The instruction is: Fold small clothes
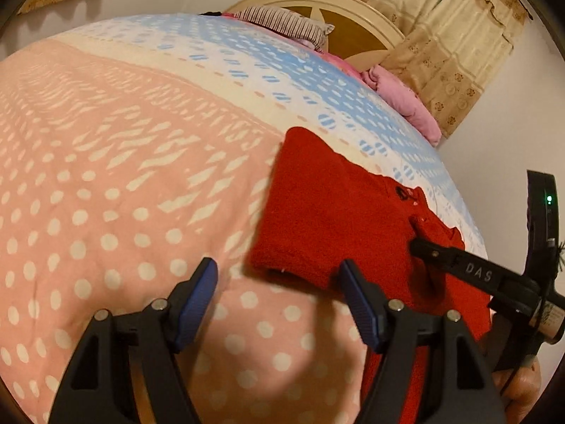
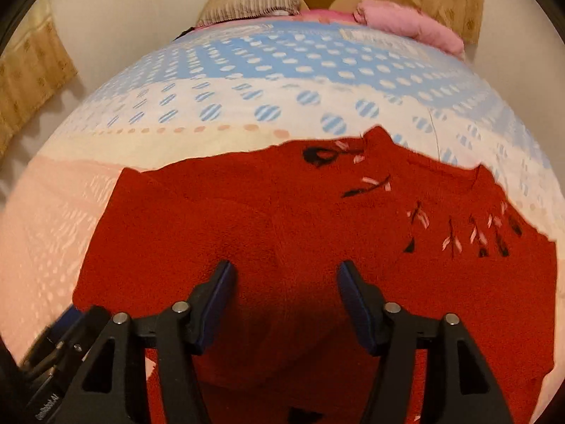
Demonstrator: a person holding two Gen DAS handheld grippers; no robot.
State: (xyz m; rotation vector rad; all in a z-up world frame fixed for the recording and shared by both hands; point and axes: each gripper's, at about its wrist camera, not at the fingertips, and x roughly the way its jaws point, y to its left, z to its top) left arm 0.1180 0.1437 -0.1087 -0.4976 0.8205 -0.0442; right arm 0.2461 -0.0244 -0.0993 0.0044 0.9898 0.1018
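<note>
A red sweater (image 2: 282, 240) lay on a polka-dot bed (image 1: 123, 176) near beige curtains (image 1: 441, 53); left gripper (image 1: 279, 296) and right gripper (image 2: 284, 296) jaws gaped wide, empty.

The left gripper (image 1: 279, 272) is held with jaws spread wide, nothing between them. The right gripper (image 2: 284, 275) is likewise held agape, jaws empty.

Bed (image 1: 141, 176) had pink and blue dotted sheet. Red top (image 2: 282, 229) lay flat on it. Striped pillow (image 1: 286, 24), pink cloth (image 1: 406, 102) at far end.
</note>
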